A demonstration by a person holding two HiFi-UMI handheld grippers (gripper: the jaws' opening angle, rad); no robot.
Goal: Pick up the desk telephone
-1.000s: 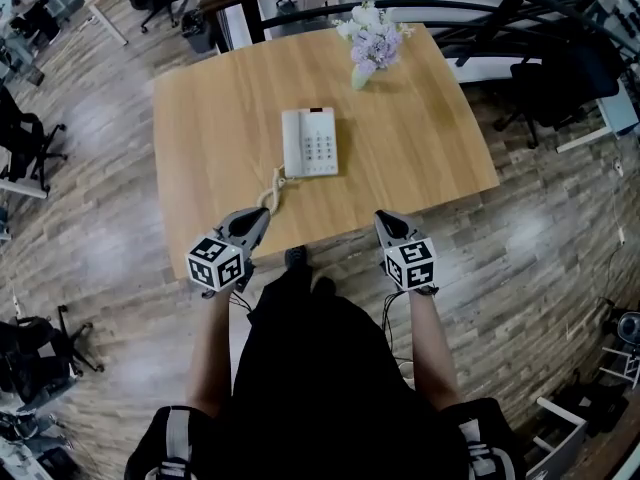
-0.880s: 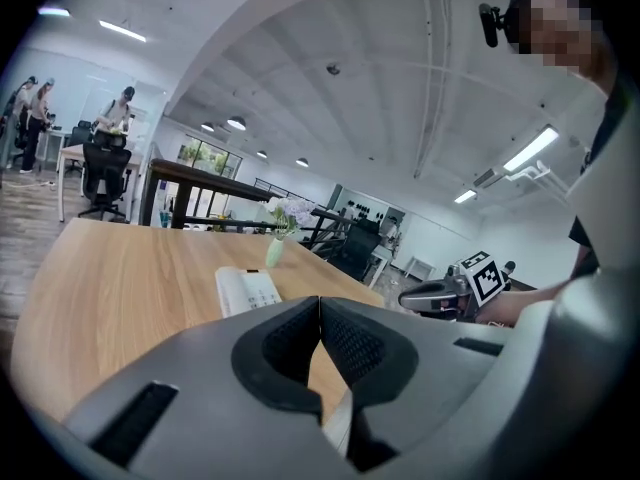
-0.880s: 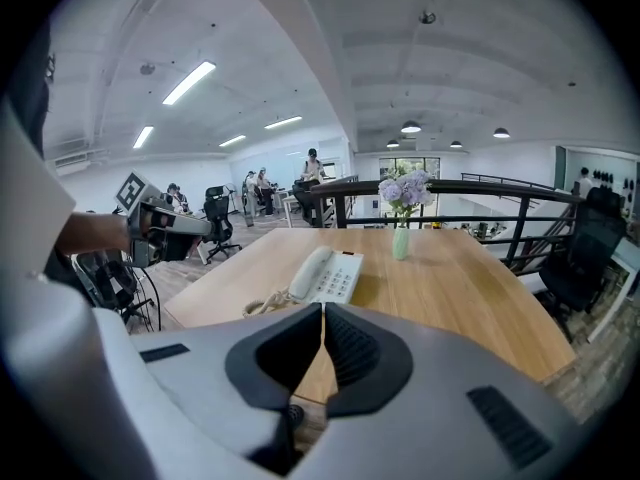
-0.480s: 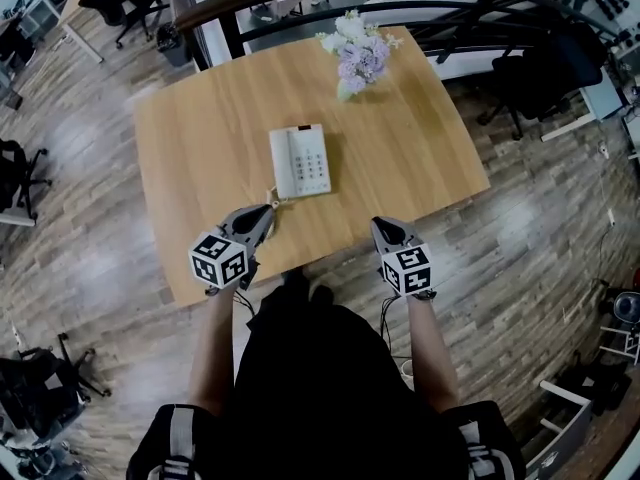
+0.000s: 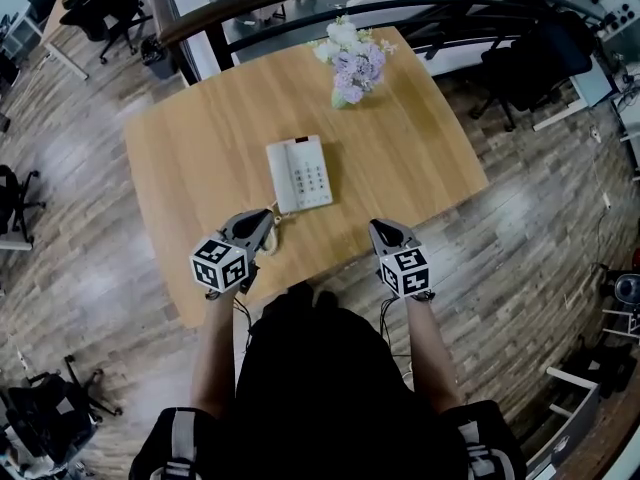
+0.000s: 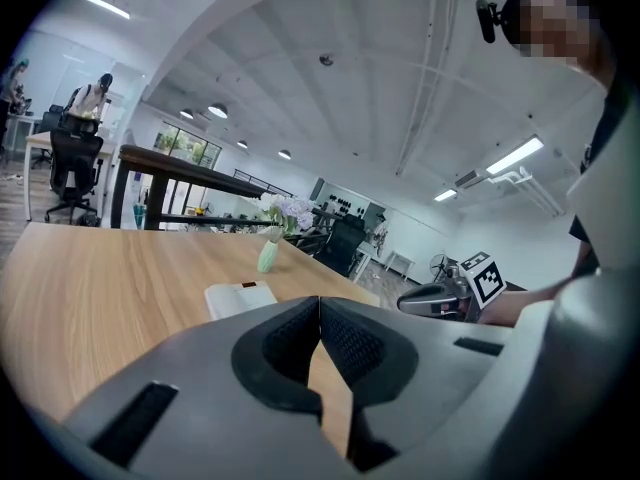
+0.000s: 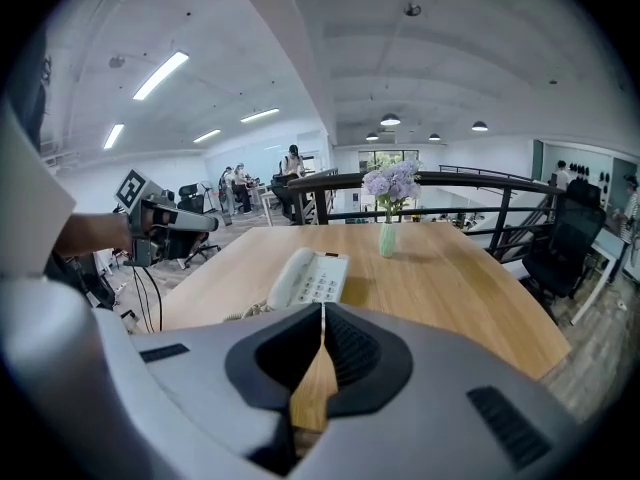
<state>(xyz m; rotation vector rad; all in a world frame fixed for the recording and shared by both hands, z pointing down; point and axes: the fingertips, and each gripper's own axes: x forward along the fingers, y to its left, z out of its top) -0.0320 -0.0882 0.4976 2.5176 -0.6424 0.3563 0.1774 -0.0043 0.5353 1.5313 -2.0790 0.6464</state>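
- The desk telephone [image 5: 300,174] lies flat near the middle of the bench [image 5: 190,158]. Its handset is on its left side, and its coiled cord [image 5: 276,230] trails toward the near edge.
- My left gripper [image 5: 266,218] hangs over that near edge, its tip just beside the cord. Its fingers [image 6: 350,340] are pressed together on nothing.
- My right gripper [image 5: 378,228] sits at the same edge, apart from the phone and to its right. Its fingers [image 7: 352,346] are likewise together and empty.
- Bare wood rings the phone on every side.
- The vase of flowers [image 5: 348,63] stands well apart, by the far edge.
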